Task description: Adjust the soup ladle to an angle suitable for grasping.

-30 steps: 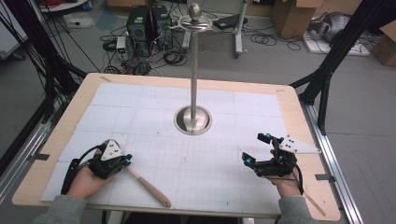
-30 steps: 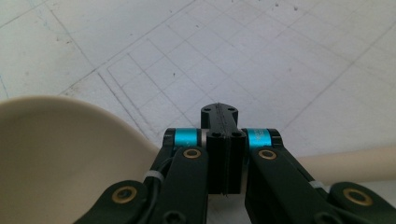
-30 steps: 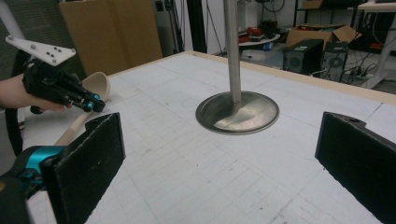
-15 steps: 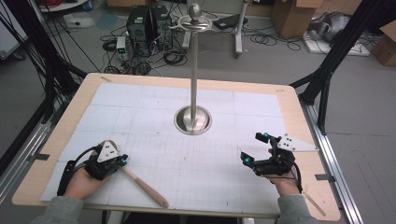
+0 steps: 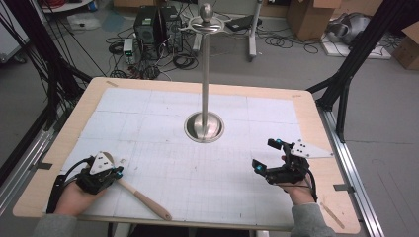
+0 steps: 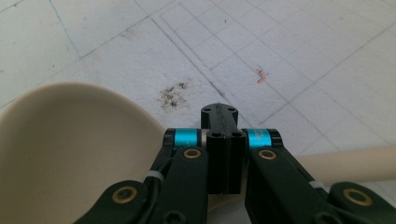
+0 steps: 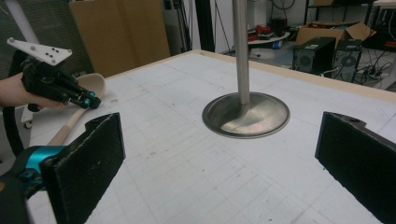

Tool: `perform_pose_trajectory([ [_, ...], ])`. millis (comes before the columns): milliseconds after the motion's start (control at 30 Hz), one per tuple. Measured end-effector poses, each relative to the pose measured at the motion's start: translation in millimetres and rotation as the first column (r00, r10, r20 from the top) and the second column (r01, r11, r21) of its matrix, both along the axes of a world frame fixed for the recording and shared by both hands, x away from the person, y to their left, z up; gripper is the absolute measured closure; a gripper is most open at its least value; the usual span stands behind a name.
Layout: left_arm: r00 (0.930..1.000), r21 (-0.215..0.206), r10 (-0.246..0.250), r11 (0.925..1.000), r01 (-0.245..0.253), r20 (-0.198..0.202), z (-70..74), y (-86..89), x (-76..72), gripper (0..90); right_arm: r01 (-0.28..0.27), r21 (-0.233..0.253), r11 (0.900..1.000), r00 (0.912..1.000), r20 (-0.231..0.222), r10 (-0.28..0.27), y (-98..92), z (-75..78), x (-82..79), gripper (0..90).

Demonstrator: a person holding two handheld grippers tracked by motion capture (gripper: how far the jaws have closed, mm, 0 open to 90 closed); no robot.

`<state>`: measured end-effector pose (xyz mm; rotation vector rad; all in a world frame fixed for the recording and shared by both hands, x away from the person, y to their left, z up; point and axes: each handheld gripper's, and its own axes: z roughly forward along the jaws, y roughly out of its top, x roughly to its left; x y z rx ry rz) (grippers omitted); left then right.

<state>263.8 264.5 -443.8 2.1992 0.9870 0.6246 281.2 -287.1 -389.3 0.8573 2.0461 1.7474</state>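
Observation:
A pale wooden spoon (image 5: 146,200) lies at the table's front left, handle pointing toward the front edge. My left gripper (image 5: 117,173) sits over its neck. In the left gripper view the gripper (image 6: 219,116) has both jaws pressed together with no gap, lying across the spoon (image 6: 70,149), bowl on one side and handle on the other. The right gripper view shows that left gripper (image 7: 91,100) against the spoon (image 7: 91,84). My right gripper (image 5: 266,154) hovers at the front right, jaws wide apart and empty (image 7: 219,158), facing the metal stand (image 7: 245,114).
A tall steel pole on a round base (image 5: 204,127) stands at the table's middle. A thin wooden stick (image 5: 331,215) lies by the front right corner. Black frame posts (image 5: 346,84) flank the table (image 5: 163,84); computers and boxes sit on the floor behind.
My left gripper has slid a little left and toward the person, and the spoon has shifted left with it. The right gripper has barely moved.

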Motion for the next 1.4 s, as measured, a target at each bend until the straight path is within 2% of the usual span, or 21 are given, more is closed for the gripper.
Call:
perform_pose_trajectory([
  [100, 1.0, -0.013, -0.005, 0.9999, 0.005, -0.004, -0.1, 1.2, 1.2, 90.0, -0.003, -0.002, 1.0, 1.0, -0.002, 0.003, 0.5, -0.1, 0.2, 0.1],
  [233, 0.9998, -0.064, 0.002, 0.9979, -0.001, 0.018, 1.4, 5.6, 1.6, 90.0, -0.001, -0.018, 1.0, 0.9998, -0.019, 0.001, 3.9, -1.0, -1.1, 0.1],
  [300, 0.9968, -0.109, -0.044, 0.9927, 0.051, 0.066, 8.2, 3.6, -2.7, 90.0, -0.008, -0.024, 1.0, 0.9998, -0.016, 0.007, 5.0, -1.4, -0.8, 0.1],
  [333, 0.9968, -0.109, -0.044, 0.9927, 0.051, 0.066, 8.2, 3.6, -2.7, 90.0, -0.008, -0.024, 1.0, 0.9998, -0.016, 0.007, 5.0, -1.4, -0.8, 0.1],
  [367, 0.9946, -0.12, -0.068, 0.9898, 0.077, 0.079, 10.9, 0.6, -5.3, 90.0, -0.009, -0.027, 1.0, 0.9999, -0.008, 0.009, 5.2, -1.7, 0.0, 0.1],
  [400, 0.9898, -0.135, -0.106, 0.9837, 0.118, 0.095, 13.4, -3.8, -8.4, 90.0, -0.011, -0.027, 1.0, 0.9998, -0.015, 0.011, 5.4, -1.7, -0.4, 0.1],
  [467, 0.9743, -0.143, -0.19, 0.9679, 0.207, 0.121, 17.4, -17.3, -16.3, 90.0, -0.009, -0.027, 1.0, 0.9998, -0.016, 0.008, 4.9, -1.7, -0.2, 0.1],
  [600, 0.935, -0.142, -0.333, 0.9265, 0.348, 0.122, 21.0, -48.2, -28.6, 89.9, -0.004, -0.025, 1.0, 0.9999, -0.012, 0.003, 3.7, -1.7, 0.5, 0.1],
  [700, 0.9056, -0.167, -0.409, 0.8906, 0.423, 0.114, 21.9, -63.1, -36.7, 89.9, -0.006, -0.021, 1.0, 0.9999, -0.014, 0.006, 4.2, -1.1, -0.2, 0.1],
  [733, 0.8977, -0.175, -0.427, 0.8807, 0.44, 0.107, 21.9, -66.2, -39.4, 89.9, -0.008, -0.018, 1.0, 0.9999, -0.01, 0.008, 3.8, -0.7, -0.6, 0.1],
  [767, 0.8932, -0.187, -0.438, 0.8735, 0.45, 0.102, 21.5, -68.8, -42.1, 89.9, -0.008, -0.018, 1.0, 0.9999, -0.01, 0.008, 3.8, -0.7, -0.6, 0.1],
  [833, 0.8888, -0.211, -0.448, 0.8636, 0.458, 0.095, 22.4, -71.1, -46.5, 89.9, -0.003, -0.016, 1.0, 1.0, -0.005, 0.003, 3.0, -0.7, -0.2, 0.1],
  [900, 0.8895, -0.238, -0.448, 0.8575, 0.456, 0.087, 23.4, -72.5, -50.2, 89.9, -0.002, -0.014, 1.0, 0.9999, -0.011, 0.002, 2.8, -0.7, -0.3, 0.1],
  [933, 0.887, -0.245, -0.453, 0.8531, 0.46, 0.089, 23.4, -73.4, -52.2, 89.9, -0.003, -0.014, 1.0, 0.9999, -0.012, 0.002, 2.8, -0.7, -0.4, 0.1],
  [967, 0.8803, -0.244, -0.466, 0.8466, 0.473, 0.088, 23.0, -75.9, -56.9, 89.9, -0.004, -0.01, 1.0, 0.9999, -0.012, 0.004, 2.9, -0.5, -0.7, 0.1],
  [1000, 0.8803, -0.244, -0.466, 0.8466, 0.473, 0.088, 23.0, -75.9, -56.9, 89.9, -0.004, -0.01, 1.0, 0.9999, -0.012, 0.004, 2.9, -0.5, -0.7, 0.1],
  [1067, 0.8717, -0.242, -0.483, 0.8385, 0.488, 0.085, 21.0, -79.6, -61.4, 89.9, 0.0, -0.012, 1.0, 1.0, -0.005, 0.0, 2.4, -0.2, -0.3, 0.1],
  [1167, 0.8525, -0.232, -0.517, 0.8221, 0.52, 0.08, 17.5, -86.0, -67.1, 89.9, 0.0, -0.008, 1.0, 1.0, -0.006, 0.0, 2.0, -0.2, -0.5, 0.1],
  [1267, 0.8406, -0.222, -0.537, 0.813, 0.538, 0.071, 15.6, -90.8, -71.0, 89.9, 0.002, -0.009, 1.0, 1.0, -0.007, -0.002, 2.5, -0.1, -0.9, 0.1],
  [1333, 0.8427, -0.228, -0.533, 0.8137, 0.535, 0.074, 14.5, -95.1, -72.0, 89.9, -0.002, -0.012, 1.0, 1.0, 0.001, 0.002, 2.7, -0.2, -0.5, 0.1],
  [1400, 0.8365, -0.233, -0.544, 0.8073, 0.542, 0.061, 12.1, -99.9, -73.2, 89.9, -0.005, -0.011, 1.0, 0.9999, -0.009, 0.005, 3.1, -0.3, -1.3, 0.1],
])
